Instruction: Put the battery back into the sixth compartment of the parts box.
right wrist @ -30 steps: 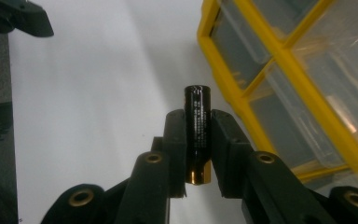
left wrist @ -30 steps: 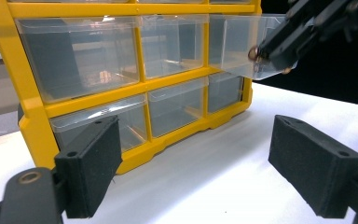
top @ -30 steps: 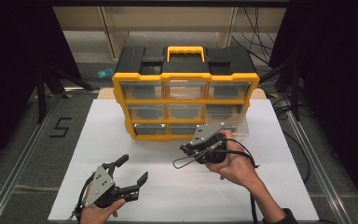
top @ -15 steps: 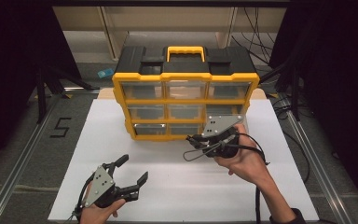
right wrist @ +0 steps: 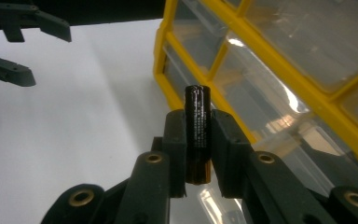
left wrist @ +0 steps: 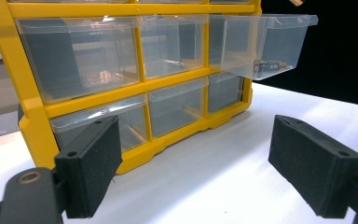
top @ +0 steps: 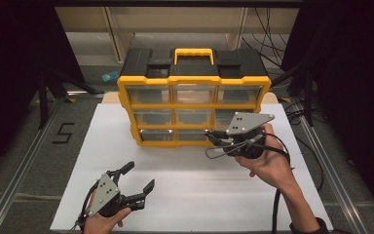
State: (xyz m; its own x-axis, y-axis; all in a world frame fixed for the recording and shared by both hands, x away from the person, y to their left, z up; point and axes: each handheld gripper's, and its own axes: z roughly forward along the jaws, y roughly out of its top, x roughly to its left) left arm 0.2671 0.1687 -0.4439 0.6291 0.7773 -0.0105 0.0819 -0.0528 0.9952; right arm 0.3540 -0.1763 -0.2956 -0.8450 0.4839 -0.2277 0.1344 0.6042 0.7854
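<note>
One battery [right wrist: 197, 130] stands clamped between right tongs [right wrist: 198, 140].

A black "5" [top: 64, 132] stands on the grey floor, left of the white desk [top: 190, 204], near its far left corner, seen in the high view.

In the right gripper view, small pale print runs lengthwise down the black battery [right wrist: 197, 130] held in the right hand-held gripper [right wrist: 198, 140]; it is too fine and blurred to read.

In the left gripper view, another battery [left wrist: 269, 65] lies in the pulled-out clear drawer [left wrist: 261, 42] at the right of the yellow organizer [left wrist: 32, 121]; its marking cannot be read either.
</note>
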